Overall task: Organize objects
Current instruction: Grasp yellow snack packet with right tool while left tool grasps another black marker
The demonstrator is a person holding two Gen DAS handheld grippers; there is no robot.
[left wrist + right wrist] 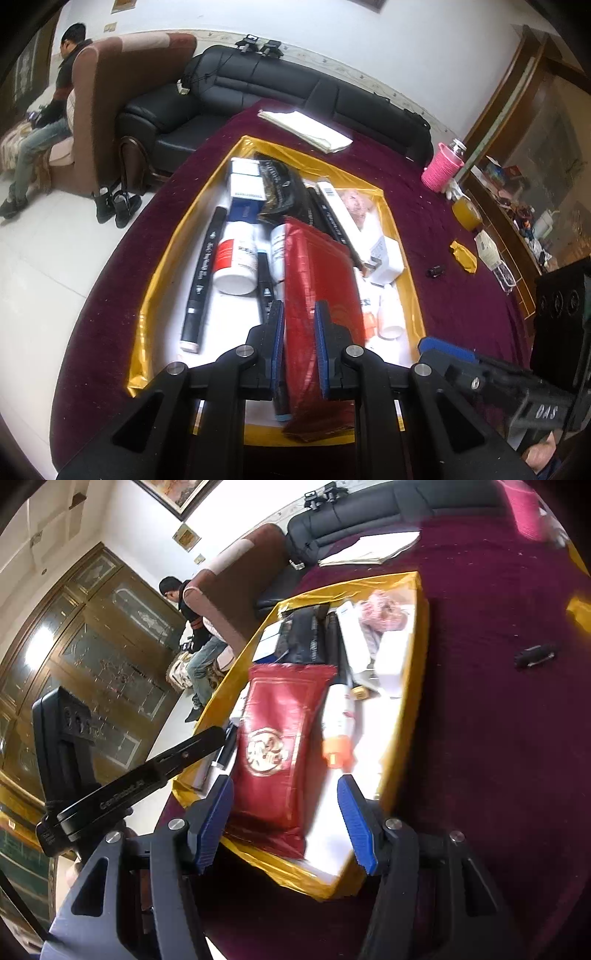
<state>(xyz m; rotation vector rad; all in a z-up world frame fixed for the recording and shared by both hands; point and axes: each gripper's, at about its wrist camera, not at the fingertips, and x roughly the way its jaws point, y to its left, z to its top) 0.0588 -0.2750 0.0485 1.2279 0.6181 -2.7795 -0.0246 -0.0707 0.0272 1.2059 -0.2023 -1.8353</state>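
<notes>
maroon cloth covers the desk (pixel 461 229), with a gold-rimmed tray (pixel 155 295) on it. nearest, the left tool (pixel 300 325) is narrow, its pads either side of the red pouch's (pixel 317 280) near end; whether they pinch it i cannot tell. the pouch lies in the tray, long axis running straight away from that tool. the right tool (pixel 286 812) hangs wide over the tray's near edge. beyond lie bottles and pens.
</notes>
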